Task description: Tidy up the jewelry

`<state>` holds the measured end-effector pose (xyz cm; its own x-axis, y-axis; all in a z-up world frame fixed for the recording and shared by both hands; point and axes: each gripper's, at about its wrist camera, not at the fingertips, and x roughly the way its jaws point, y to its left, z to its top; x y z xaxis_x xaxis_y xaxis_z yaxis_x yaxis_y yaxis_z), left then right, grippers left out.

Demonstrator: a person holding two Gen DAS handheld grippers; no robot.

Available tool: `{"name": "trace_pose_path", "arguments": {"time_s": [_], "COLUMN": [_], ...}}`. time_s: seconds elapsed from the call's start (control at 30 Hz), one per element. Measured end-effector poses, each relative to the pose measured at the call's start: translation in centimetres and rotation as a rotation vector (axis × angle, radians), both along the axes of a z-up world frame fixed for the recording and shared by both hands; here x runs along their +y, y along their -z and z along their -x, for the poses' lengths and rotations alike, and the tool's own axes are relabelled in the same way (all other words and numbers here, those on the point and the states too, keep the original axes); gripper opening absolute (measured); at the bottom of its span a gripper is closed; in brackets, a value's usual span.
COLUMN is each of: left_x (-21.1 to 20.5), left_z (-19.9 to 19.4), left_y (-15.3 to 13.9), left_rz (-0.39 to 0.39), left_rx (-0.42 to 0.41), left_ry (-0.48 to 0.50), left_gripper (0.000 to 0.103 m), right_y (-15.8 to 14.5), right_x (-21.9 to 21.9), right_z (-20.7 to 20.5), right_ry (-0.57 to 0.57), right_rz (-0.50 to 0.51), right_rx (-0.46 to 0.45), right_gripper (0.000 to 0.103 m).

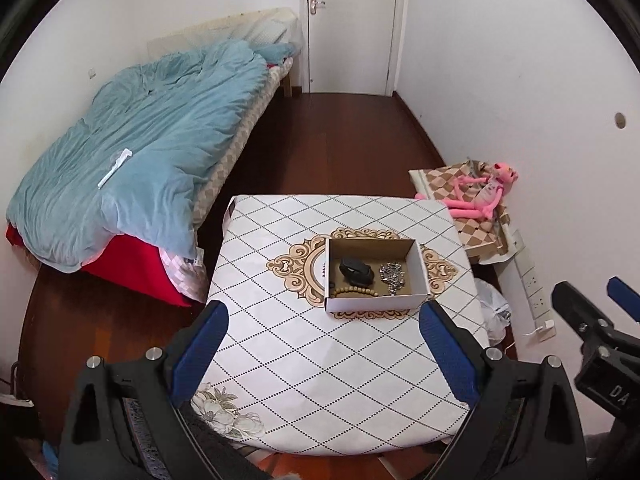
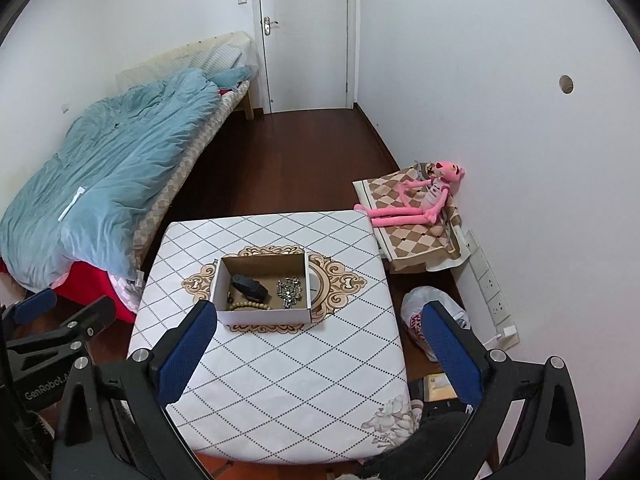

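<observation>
Two grippers are held above the near edge of the table [image 1: 360, 380], both with jaws spread wide and nothing between the blue pads. The left gripper [image 1: 324, 344] frames the near part of the tabletop in its own view. The right gripper [image 2: 324, 344] spans the table's near right corner; its right finger [image 2: 452, 352] overlies a white plastic bag [image 2: 420, 304] on the floor beside the table.

One open cardboard box [image 1: 376, 304] sits near the table centre on an ornate printed medallion [image 1: 296, 268]. Inside the box lie three items:
- a black object [image 1: 356, 270], left of centre, kind not discernible;
- a silver chain [image 1: 394, 276], bunched at the right side, apart from the black object;
- a beaded bracelet [image 1: 356, 291], tan beads, along the near wall, just in front of the black object.

Neither gripper touches the box or its contents; both are well apart from it.

Surroundings: a bed [image 1: 140, 152] with a blue quilt stands left of the table. A pink plush toy [image 1: 480, 196] lies on a checkered cloth [image 1: 476, 232] by the right wall. A closed white door [image 1: 352, 28] is at the far end of the room. A power strip [image 2: 492, 292] runs along the right wall.
</observation>
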<state>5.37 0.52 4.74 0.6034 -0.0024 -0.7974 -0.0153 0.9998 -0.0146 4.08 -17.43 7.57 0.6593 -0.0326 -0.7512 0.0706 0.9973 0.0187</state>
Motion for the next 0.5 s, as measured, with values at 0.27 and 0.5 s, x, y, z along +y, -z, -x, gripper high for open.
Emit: {"name": "trace_pose_path", "arguments": {"time_s": [0.27,0.5], "left_x": [-0.5,-0.4], "left_z": [-4.1,-6.7], "left_y": [1.9,3.3], "left_rz": [-0.026,-0.027], "left_rx": [0.049,0.096], "left_ry": [-0.022,-0.026], "left_gripper": [0.097,0.097], "right_y": [2.1,4.6], "right_x": [-0.2,-0.2], "right_z": [-4.9,-8.8], "right_ry": [0.0,-0.009], "right_rz": [0.027,0.022], "right_rx": [0.046,0.122], "right_gripper": [0.103,0.103]}}
